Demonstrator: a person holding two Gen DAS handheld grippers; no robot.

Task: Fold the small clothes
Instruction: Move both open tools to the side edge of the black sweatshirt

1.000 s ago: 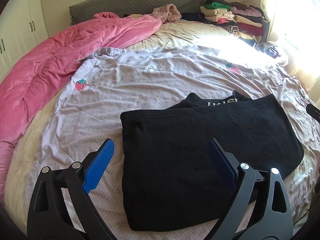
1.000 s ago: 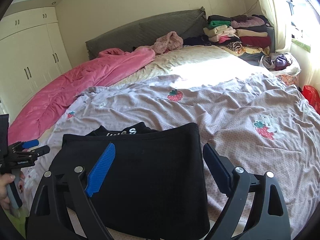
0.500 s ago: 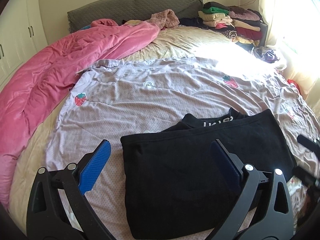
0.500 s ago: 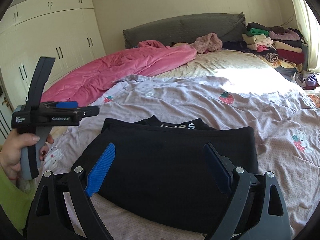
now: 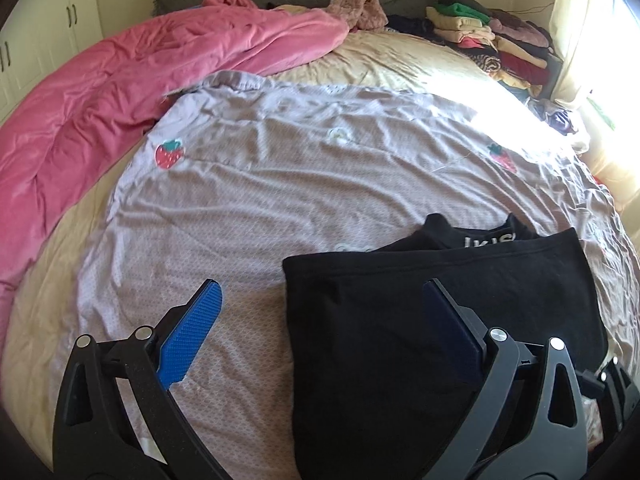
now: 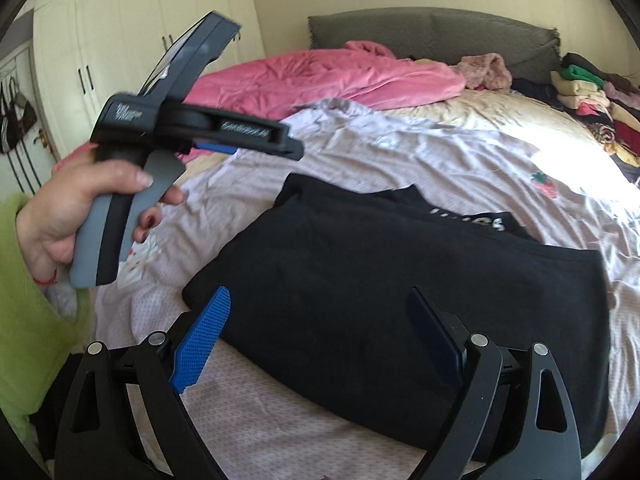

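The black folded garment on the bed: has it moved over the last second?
No. The black garment lies flat below the same strawberry patch of the lilac sheet; only the cameras shifted.

I count one folded black garment under my two hand-held grippers, left and right, one pink quilt beyond them, and two strawberry patches.

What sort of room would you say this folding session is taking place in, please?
Most likely a home bedroom: a bed with a grey padded headboard, a pink duvet pushed aside on it, and white built-in wardrobes along the wall.
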